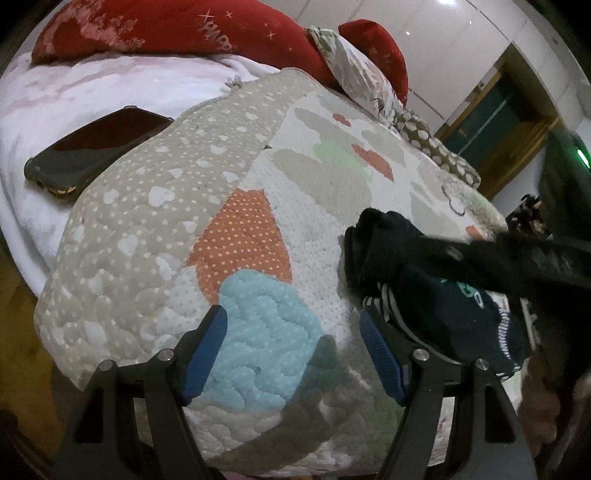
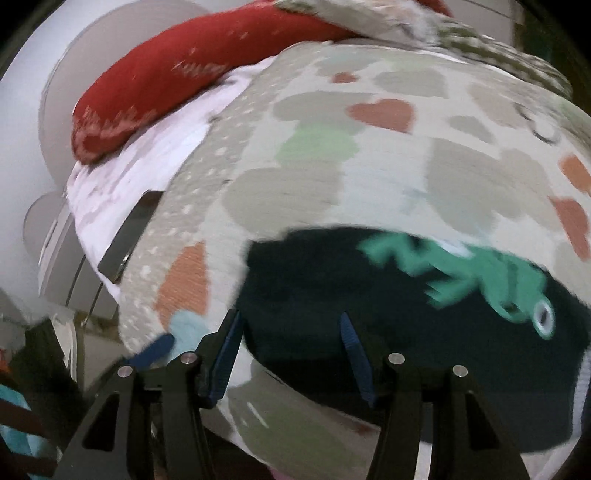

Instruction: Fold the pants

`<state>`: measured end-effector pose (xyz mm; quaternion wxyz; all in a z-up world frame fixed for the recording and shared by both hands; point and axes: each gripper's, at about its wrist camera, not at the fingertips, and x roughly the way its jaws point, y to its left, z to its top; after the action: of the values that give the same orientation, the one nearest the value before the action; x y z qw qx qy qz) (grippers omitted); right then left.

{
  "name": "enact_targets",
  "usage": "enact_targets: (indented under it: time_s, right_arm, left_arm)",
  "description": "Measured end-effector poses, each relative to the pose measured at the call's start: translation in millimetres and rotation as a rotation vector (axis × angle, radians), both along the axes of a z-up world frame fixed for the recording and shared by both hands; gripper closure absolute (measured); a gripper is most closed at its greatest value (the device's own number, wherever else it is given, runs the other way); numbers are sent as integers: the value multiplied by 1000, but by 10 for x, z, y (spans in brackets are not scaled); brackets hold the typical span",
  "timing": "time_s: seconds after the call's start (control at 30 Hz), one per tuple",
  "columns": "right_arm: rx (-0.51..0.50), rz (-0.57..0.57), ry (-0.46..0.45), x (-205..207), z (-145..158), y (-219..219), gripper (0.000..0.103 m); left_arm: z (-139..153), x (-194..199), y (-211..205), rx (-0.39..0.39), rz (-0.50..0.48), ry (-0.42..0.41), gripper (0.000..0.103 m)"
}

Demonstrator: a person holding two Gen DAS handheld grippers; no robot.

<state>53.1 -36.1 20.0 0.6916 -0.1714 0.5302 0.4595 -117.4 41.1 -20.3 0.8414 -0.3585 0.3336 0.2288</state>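
Where bunched, dark pants (image 2: 332, 295), green frog print (image 2: 480, 277)

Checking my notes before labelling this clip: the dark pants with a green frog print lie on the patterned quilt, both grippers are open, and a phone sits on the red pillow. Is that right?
One detail is off. The phone lies on the white blanket beside the quilt, not on the red pillow, as the left wrist view shows. The pants with the frog print and the open left gripper and right gripper are as you say.
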Motion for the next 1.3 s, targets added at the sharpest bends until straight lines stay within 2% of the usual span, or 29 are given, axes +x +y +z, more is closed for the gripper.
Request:
enact_targets:
  time_s: [0.1, 0.27, 0.33, 0.4, 0.47, 0.57, 0.7, 0.73, 0.77, 0.8, 0.83, 0.87, 0.93, 1.1, 1.3]
  right_arm:
    - [-75, 48, -55, -97, -71, 327, 39]
    - [-287, 83, -207, -183, -378, 657, 36]
    - [-330, 81, -235, -176, -476, 683, 35]
    - [-321, 95, -248, -182, -477, 668, 36]
    - [-316, 87, -269, -165, -424, 623, 68]
    - [-272, 63, -218, -44, -343, 521, 80]
    - [-208, 33, -151, 86, -285, 406, 82]
    - [-192, 25, -134, 113, -266, 377, 82]
    - [-180, 19, -121, 119, -254, 361, 82]
    - [-168, 13, -112, 125, -242, 345, 82]
    - [-149, 2, -101, 154, -215, 304, 82]
    - [-138, -4, -95, 164, -201, 267, 82]
    - [-103, -25, -73, 218, -167, 183, 82]
    - [33, -101, -24, 401, 21, -175, 82]
    - [172, -238, 57, 731, 100, -898, 82]
  left_arm:
    - [-7, -33, 37, -21, 0, -25, 30]
    - [-19, -93, 48, -37, -14, -53, 30]
    - [-17, -97, 46, -41, -20, -61, 30]
    - [-12, -90, 41, -45, -29, -66, 30]
    - [-9, -55, 24, -53, -40, -71, 30]
    - [7, 65, -46, -53, -74, -81, 30]
    - [0, 324, -178, -45, -142, -81, 30]
    - [2, 407, -213, -25, -153, -71, 34]
    - [6, 479, -243, -10, -168, -63, 50]
    - [-2, 553, -268, -5, -190, -51, 62]
    - [-24, 655, -287, -16, -220, -31, 86]
    - [-39, 705, -294, -33, -233, -23, 97]
    - [-41, 788, -305, -56, -232, -12, 97]
    - [188, 890, -479, -27, -279, -25, 97]
    - [344, 1174, -850, 3, -379, -7, 97]
